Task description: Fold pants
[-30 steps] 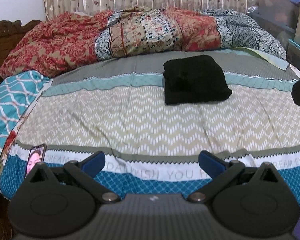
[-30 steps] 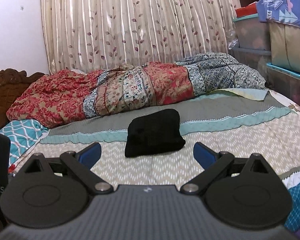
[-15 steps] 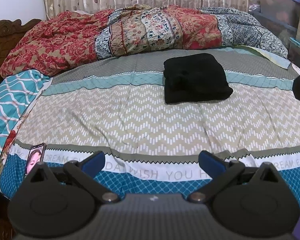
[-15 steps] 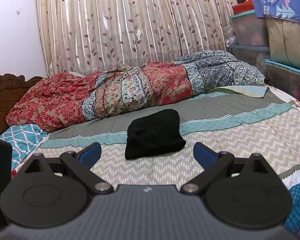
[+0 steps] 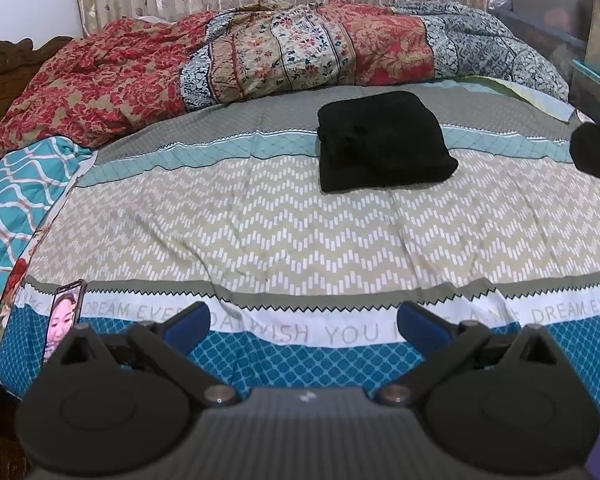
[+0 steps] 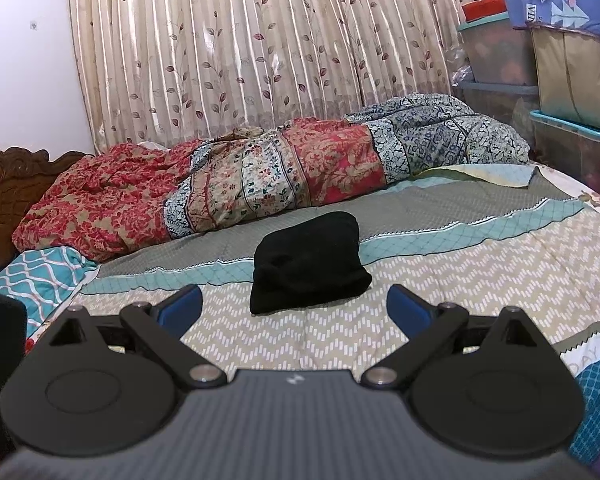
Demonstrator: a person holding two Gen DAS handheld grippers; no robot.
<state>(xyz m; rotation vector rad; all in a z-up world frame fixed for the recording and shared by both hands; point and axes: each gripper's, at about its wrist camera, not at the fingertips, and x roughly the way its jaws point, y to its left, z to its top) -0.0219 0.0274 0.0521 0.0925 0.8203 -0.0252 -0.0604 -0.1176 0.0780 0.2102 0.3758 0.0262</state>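
Left wrist view: pants (image 5: 384, 140) lie folded on the bed (image 5: 300, 232) at one o'clock; left tongs (image 5: 304, 320) and right tongs (image 6: 294, 304) gape wide, empty, held back, likely finished.

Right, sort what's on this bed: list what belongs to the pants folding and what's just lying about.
Part of the job:
- folded black pants
- left hand-held gripper, open
- right hand-held gripper, open

Just lying about:
- rumpled floral quilt
- phone
- storage bins
- curtain
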